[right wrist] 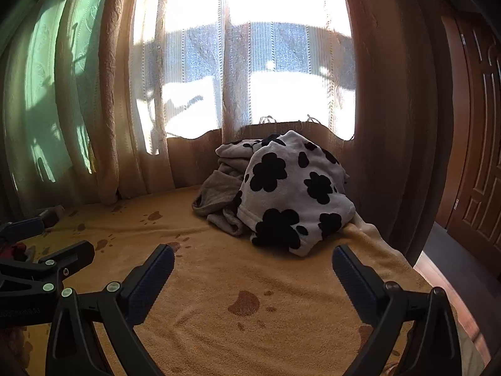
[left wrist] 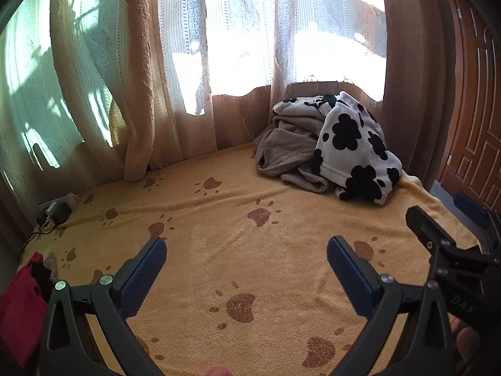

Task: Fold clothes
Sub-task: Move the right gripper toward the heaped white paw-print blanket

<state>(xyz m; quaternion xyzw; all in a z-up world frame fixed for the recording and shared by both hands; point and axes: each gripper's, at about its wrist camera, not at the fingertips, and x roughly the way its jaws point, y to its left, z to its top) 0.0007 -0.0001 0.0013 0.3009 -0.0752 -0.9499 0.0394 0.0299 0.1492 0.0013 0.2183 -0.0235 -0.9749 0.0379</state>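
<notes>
Clothes pile [right wrist: 275,188]: heaped at far right corner of bed, against curtain. White fleece garment with black flower blotches [left wrist: 353,150] draped on top and down the near side; grey garment [left wrist: 288,150] crumpled beneath and to its left, one loose end trailing onto the bed cover. No flat edges, no stacked layers visible: nothing folded yet. Red cloth [left wrist: 22,307] bunched at near left edge of bed, partly cut off by frame; whether part of the laundry, cannot tell.

Progress, judged from layout: task at the very start. All left to do: pull one garment off the heap, spread flat on open area, fold, set aside, repeat for the other.

Left gripper [left wrist: 247,263]: released, jaws spread wide, nothing between the blue pads, only bed cover beneath. Pointed down toward middle of bed, well apart from the pile.

Right gripper [right wrist: 253,272]: likewise released and empty, jaws wide. Aimed at the pile, nearer to it than the left, not touching. Visible also at right edge of the left wrist view, just beside the left gripper.

Bed [left wrist: 219,219]: yellow-tan cover with brown paw prints, broad bare stretch in front of pile, a few shallow wrinkles. Ample room for spreading.

Surroundings: curtain [right wrist: 109,94] backlit by bright window; wooden door [right wrist: 479,156] at right; charger and cable [left wrist: 56,213] at far left edge of bed.
</notes>
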